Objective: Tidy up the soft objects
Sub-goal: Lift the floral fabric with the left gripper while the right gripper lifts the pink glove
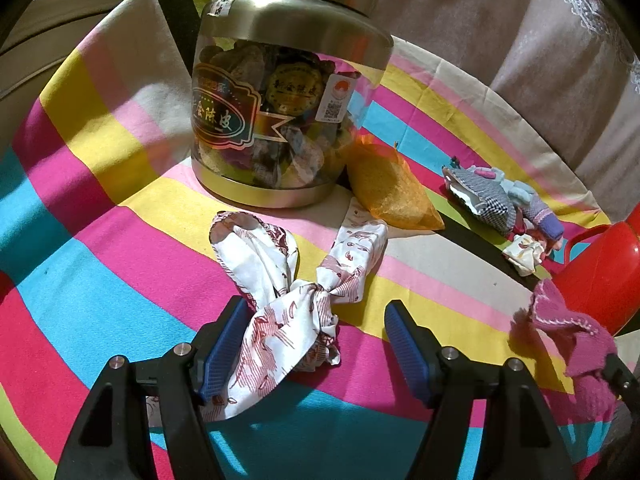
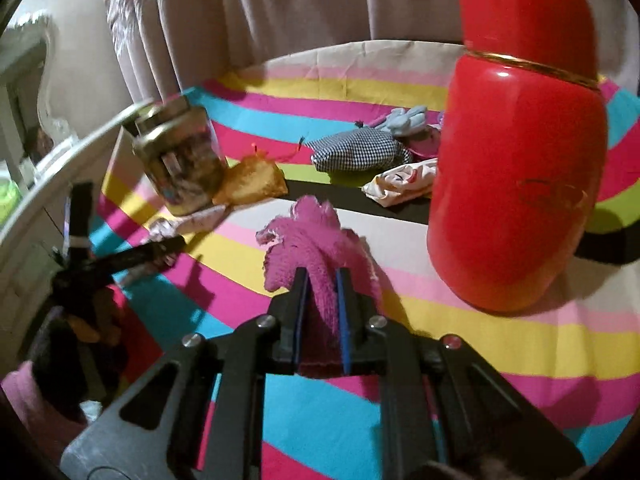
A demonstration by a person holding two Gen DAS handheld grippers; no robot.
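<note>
Right gripper (image 2: pixel 322 280) is clamped tight on the pink cloth (image 2: pixel 316 240), both blue pads pressing into the knit, and the cloth's frilly end fans up ahead of the fingertips. It hangs over the striped tablecloth (image 2: pixel 500 344), just left of the big red flask (image 2: pixel 516 152).

Left gripper (image 1: pixel 316 312) sits wide open, nothing squeezed. The knotted white scarf (image 1: pixel 296 304) with the red print lies on the cloth between the fingers, brushing the left pad (image 1: pixel 226 344) while the right pad stands clear of it. One tail of the scarf runs up toward the jar (image 1: pixel 280 96), which stands upright with its metal lid on, packed with wrapped pieces.

Just right of the jar leans an orange mesh pouch (image 1: pixel 388 192), touching the jar's base. Farther right, near the table's edge, sits a loose heap: a checked cloth (image 1: pixel 484 196), pale blue and purple knit gloves (image 1: pixel 536 208), and a small white printed rag (image 1: pixel 524 252) close beside the flask. From the left wrist view the pink cloth shows at the right edge, held up off the table in front of the flask.
</note>
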